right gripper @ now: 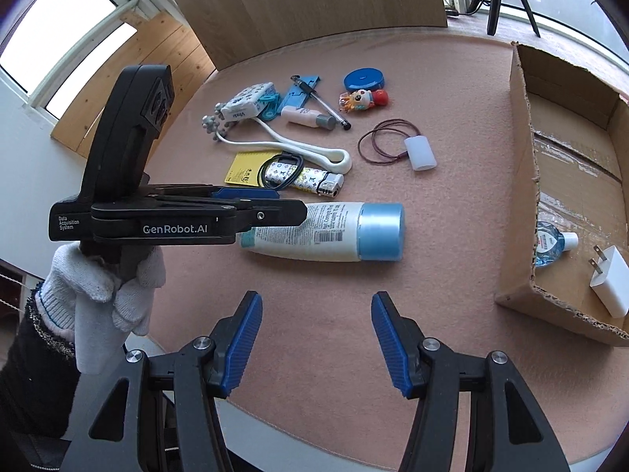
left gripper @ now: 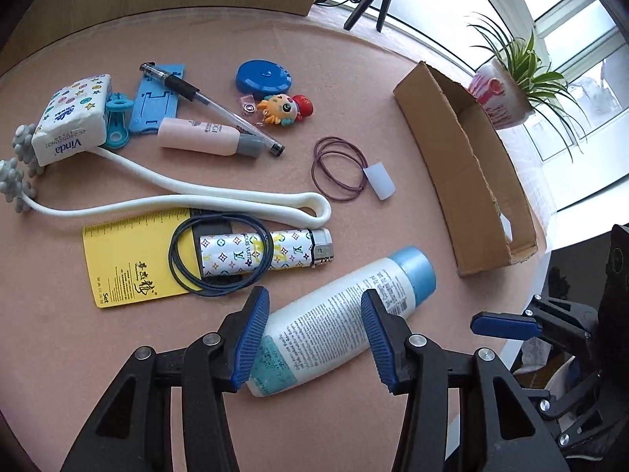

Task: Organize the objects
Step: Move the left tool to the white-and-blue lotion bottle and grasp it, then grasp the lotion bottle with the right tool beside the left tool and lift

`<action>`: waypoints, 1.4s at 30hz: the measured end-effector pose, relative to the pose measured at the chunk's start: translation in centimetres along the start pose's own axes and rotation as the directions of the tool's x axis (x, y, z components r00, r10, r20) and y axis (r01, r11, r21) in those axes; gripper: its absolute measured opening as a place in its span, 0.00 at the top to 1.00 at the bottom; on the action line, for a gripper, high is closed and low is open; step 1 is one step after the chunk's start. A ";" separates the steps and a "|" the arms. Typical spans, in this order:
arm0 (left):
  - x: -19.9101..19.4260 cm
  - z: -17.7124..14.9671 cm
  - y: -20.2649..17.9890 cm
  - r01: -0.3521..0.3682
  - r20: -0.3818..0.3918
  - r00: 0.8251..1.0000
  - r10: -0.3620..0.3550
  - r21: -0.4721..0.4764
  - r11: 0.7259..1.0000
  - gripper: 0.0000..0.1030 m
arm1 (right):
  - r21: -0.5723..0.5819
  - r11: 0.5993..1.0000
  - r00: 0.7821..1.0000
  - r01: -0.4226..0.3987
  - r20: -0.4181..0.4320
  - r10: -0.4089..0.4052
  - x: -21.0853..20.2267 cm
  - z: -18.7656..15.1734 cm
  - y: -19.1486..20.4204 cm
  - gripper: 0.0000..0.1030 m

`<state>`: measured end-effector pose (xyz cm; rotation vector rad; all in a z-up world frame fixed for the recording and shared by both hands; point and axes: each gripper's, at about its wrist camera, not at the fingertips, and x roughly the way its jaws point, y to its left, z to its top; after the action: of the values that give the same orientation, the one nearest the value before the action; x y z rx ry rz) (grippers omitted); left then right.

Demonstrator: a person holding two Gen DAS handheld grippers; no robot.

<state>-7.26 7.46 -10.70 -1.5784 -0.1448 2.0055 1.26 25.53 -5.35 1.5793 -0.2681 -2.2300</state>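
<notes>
Left wrist view shows the left gripper [left gripper: 314, 338] wide open, its fingers straddling the white bottle [left gripper: 346, 314] lying on the bench [left gripper: 236, 39], not yet pinching. Next: close, then carry it to the cardboard box [right gripper: 523, 204]. The right gripper [right gripper: 316, 344] hangs open, empty.

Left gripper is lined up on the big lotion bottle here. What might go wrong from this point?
The left gripper is open around the lower body of the white bottle, far from its blue cap; the smooth, round bottle may tip or slip once lifted. The lighter and dark elastic bands lie just beyond, so a forward push could scatter them. The cardboard box already holds a small bottle and charger, which a drop could hit.
</notes>
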 end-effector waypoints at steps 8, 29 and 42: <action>-0.1 -3.7 -0.4 0.085 0.012 0.996 -0.084 -0.058 0.995 0.50 | 0.063 0.998 1.000 0.010 0.004 -0.010 0.3 0.0 -1.3 0.47; -0.8 -5.1 -5.1 -0.050 0.111 0.992 0.056 -0.049 0.998 0.19 | 0.174 0.985 1.000 -0.017 -0.020 0.020 2.7 3.0 -2.8 0.47; 2.2 -4.1 -5.9 -0.057 0.048 0.997 0.061 -0.087 0.995 0.51 | 0.159 0.987 0.997 -0.009 -0.078 0.022 5.3 3.7 -3.1 0.63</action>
<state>-1.60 12.44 -11.33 -1.6022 -0.2090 2.1118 -4.33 25.86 -9.83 1.7366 -0.4435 -2.1749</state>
